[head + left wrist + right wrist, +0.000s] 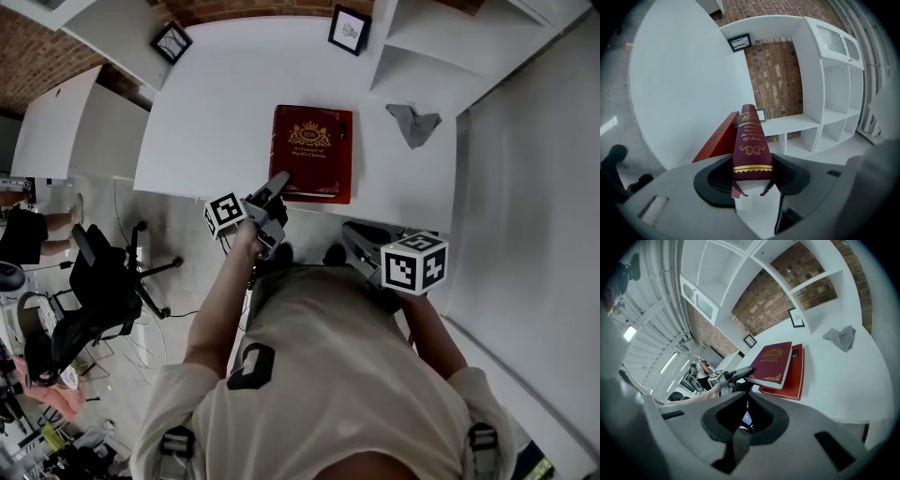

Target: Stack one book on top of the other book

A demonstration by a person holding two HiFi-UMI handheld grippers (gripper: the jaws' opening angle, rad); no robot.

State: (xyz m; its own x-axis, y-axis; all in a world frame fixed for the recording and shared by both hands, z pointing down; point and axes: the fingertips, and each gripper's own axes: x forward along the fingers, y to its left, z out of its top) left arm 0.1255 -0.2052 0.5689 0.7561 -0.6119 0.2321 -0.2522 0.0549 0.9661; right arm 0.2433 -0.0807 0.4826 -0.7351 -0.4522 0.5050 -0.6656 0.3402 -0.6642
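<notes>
A maroon book with gold print (312, 141) lies over a red book (348, 173) on the white table (216, 112). My left gripper (279, 180) is shut on the maroon book's near left corner. In the left gripper view the maroon book's spine (750, 140) stands between the jaws, with the red book (717, 140) just below it to the left. In the right gripper view the maroon book (774, 363) sits skewed on the red book (797, 376) and overhangs its left side. My right gripper (354, 239) hangs at the table's front edge, shut and holding nothing.
A crumpled grey cloth (412, 124) lies right of the books. Two framed pictures (349, 29) (172, 41) stand at the table's back. White shelves (834, 108) line the brick wall. An office chair (103, 281) stands on the floor to the left.
</notes>
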